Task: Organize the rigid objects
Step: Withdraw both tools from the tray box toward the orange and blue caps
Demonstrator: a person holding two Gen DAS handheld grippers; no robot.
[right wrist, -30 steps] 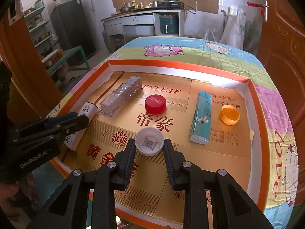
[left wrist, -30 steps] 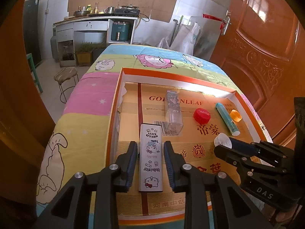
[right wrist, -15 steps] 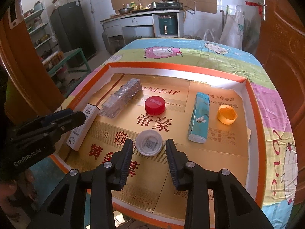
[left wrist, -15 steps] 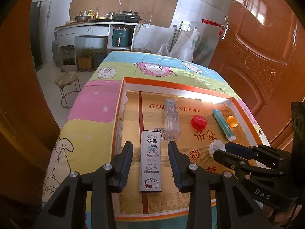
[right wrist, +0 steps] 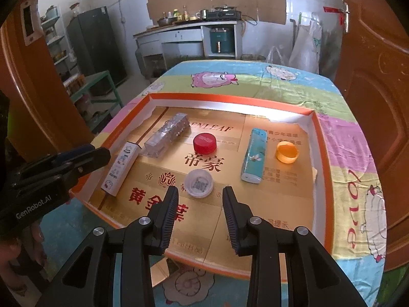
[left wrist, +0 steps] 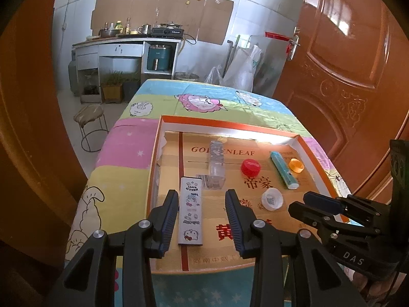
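An orange-rimmed tray (left wrist: 225,124) (right wrist: 230,99) lined with gold card holds the objects. A white cartoon box (left wrist: 190,209) (right wrist: 121,168) lies flat between the fingers of my left gripper (left wrist: 202,197), which is open and not touching it. A white cap (right wrist: 199,183) (left wrist: 272,199) lies just ahead of my right gripper (right wrist: 200,192), open and clear of it. Further back lie a clear plastic box (left wrist: 216,165) (right wrist: 167,135), a red cap (left wrist: 250,166) (right wrist: 204,143), a teal lighter (left wrist: 282,170) (right wrist: 254,158) and an orange cap (left wrist: 295,165) (right wrist: 287,152).
The tray sits on a table under a cartoon cloth (left wrist: 127,148). A brown wooden door (left wrist: 345,64) stands close on the right. A round stool (left wrist: 89,113) is on the floor at the left, and a kitchen counter (right wrist: 184,29) lines the back wall.
Both grippers have widened their jaws and drawn back and up from the tray. The cartoon box and the white cap stay lying where they were.
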